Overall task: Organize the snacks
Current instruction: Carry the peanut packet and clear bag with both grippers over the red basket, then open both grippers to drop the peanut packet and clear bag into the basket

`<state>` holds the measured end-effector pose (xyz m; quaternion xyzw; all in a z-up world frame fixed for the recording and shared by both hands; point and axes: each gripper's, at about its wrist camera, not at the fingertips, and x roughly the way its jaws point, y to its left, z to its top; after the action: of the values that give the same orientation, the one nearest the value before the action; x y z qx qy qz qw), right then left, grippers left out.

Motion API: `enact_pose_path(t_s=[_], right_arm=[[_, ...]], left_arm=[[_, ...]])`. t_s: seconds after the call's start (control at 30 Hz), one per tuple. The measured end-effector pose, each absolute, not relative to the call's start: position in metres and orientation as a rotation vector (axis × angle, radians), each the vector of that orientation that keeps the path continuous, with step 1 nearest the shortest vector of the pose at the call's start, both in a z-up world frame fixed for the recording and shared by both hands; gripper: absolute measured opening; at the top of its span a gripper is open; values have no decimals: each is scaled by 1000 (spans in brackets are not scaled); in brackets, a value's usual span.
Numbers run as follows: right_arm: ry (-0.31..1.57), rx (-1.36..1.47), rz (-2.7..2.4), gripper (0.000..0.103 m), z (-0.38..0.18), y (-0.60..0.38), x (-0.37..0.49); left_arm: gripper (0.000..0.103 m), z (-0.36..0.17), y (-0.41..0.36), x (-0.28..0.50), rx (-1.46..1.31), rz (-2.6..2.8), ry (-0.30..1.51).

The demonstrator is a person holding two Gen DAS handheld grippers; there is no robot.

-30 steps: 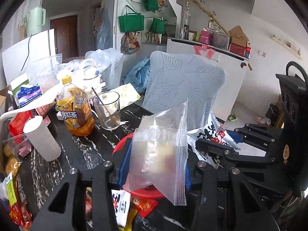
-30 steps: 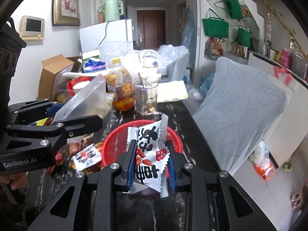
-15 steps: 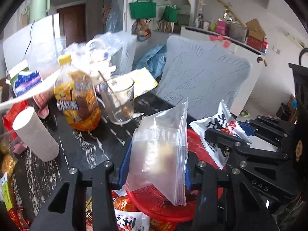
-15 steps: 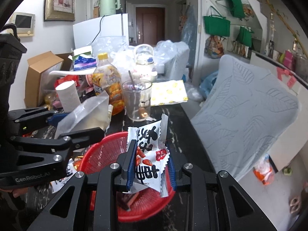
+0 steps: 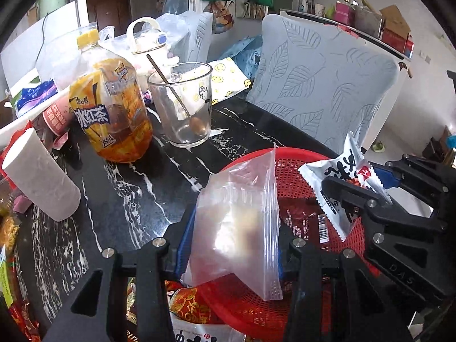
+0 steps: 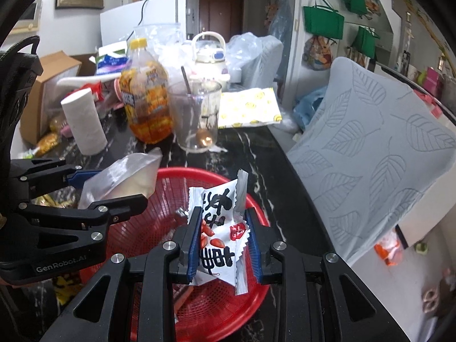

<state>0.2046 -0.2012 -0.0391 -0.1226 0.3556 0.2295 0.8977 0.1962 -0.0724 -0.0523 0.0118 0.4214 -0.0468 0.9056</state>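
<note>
A red mesh basket (image 5: pixel 296 168) (image 6: pixel 228 310) sits on the black marble table with a dark red packet inside (image 5: pixel 306 219). My left gripper (image 5: pixel 230 245) is shut on a clear zip bag (image 5: pixel 239 228) and holds it over the basket's left rim; the bag also shows in the right wrist view (image 6: pixel 128 176). My right gripper (image 6: pixel 223 239) is shut on a white peanut packet (image 6: pixel 222 228) above the basket's middle; the packet also shows in the left wrist view (image 5: pixel 339 176). Loose snack packets (image 5: pixel 188 307) lie beside the basket's near edge.
An iced tea bottle (image 5: pixel 111 108), a glass mug with a spoon (image 5: pixel 182 105), a paper roll (image 5: pixel 40 182) and a white kettle (image 5: pixel 148 40) stand beyond the basket. A leaf-patterned chair back (image 5: pixel 322 77) is at the table's right edge. More snacks lie at far left (image 5: pixel 11 285).
Both grippers have moved forward and down over the red basket, carrying their packets. The basket now lies under both of them and the table items look nearer.
</note>
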Motion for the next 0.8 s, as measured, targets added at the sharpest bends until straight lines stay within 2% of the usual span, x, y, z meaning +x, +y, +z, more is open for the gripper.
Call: enact_pose_path(t_s=[0.17,0.23,0.27,0.3,0.4,0.8], right_arm=[[755,-276,465,30,-45,-199,203],[763,-280,459,37,-46,-200,203],[765,-280,458,45,-46,-201,202],[767,-275,465,47,-46,-202,201],[769,-267,468,48,-44,-205,200],[734,-250,432,51,-24,-217,187]], left_arm=[[44,-52,-79,195,62,-87,864],[46,-53,-79,196,56,-92,875],[46,-54,-79,197,50,-92,881],[47,-53,-79,196,47,-91,878],[55,-53,-79,196,35,-88,887],[55,-32,-80,183,30,-64,863]])
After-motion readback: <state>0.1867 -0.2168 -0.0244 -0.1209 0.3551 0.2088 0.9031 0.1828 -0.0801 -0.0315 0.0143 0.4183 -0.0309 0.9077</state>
